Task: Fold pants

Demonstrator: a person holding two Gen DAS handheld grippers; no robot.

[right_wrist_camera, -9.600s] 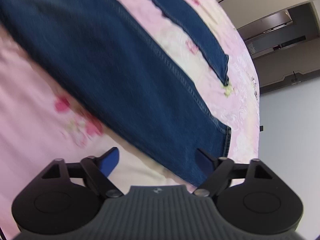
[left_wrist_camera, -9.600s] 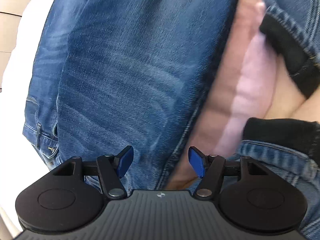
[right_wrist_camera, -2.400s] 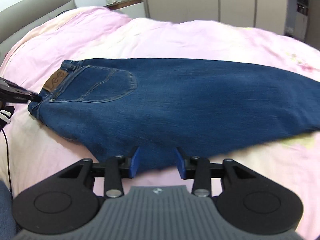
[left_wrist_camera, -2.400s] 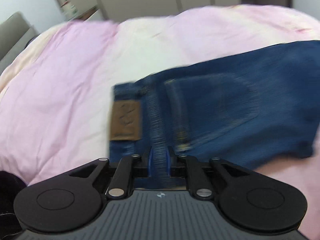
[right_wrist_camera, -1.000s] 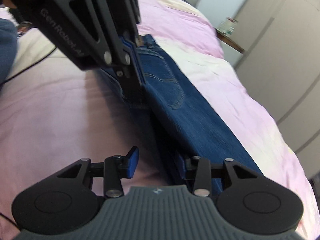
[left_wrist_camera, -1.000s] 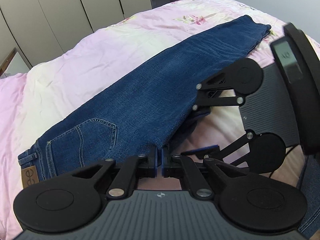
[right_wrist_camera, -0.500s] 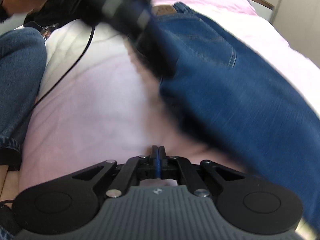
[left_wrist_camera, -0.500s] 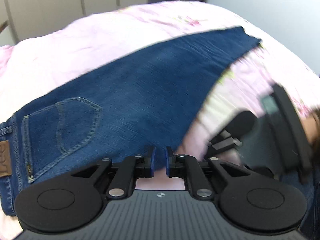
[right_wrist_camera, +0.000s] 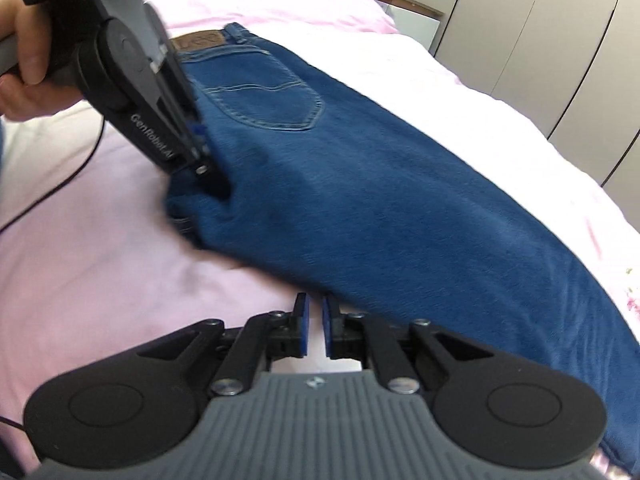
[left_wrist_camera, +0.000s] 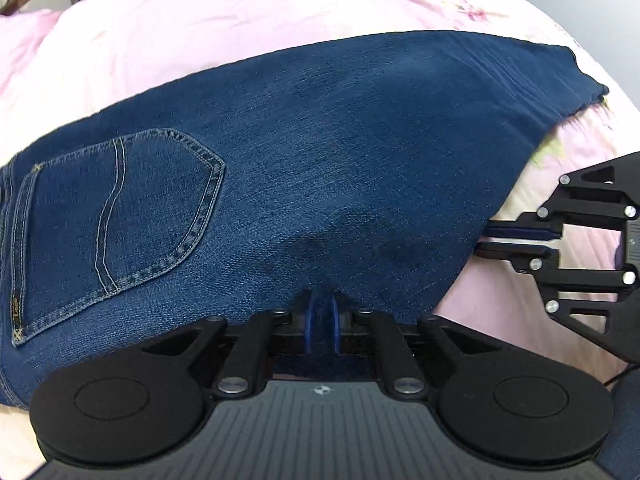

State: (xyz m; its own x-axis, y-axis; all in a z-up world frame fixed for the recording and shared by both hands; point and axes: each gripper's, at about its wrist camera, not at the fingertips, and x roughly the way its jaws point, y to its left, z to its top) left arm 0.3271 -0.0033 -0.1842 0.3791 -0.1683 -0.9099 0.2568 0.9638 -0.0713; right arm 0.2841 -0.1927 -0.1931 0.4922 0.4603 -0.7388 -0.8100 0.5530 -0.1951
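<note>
The jeans (left_wrist_camera: pixel 340 152) are lying folded lengthwise across the pink bedspread (left_wrist_camera: pixel 200 20), back pocket (left_wrist_camera: pixel 120 216) up, and the left gripper (left_wrist_camera: pixel 320 312) is pinching their near edge at the crotch, pads pressed onto the denim. The right gripper (right_wrist_camera: pixel 314 320) is sitting just off that same edge farther along the leg, its pads nearly together with only a narrow slit between them, gripping nothing. Bare bedspread is lying open beneath and to its left, and beyond the jeans' far edge.

Home bedroom, pink floral bedspread (left_wrist_camera: pixel 248 8), wardrobe doors (right_wrist_camera: pixel 560 40), bedside table (right_wrist_camera: pixel 416 20)
</note>
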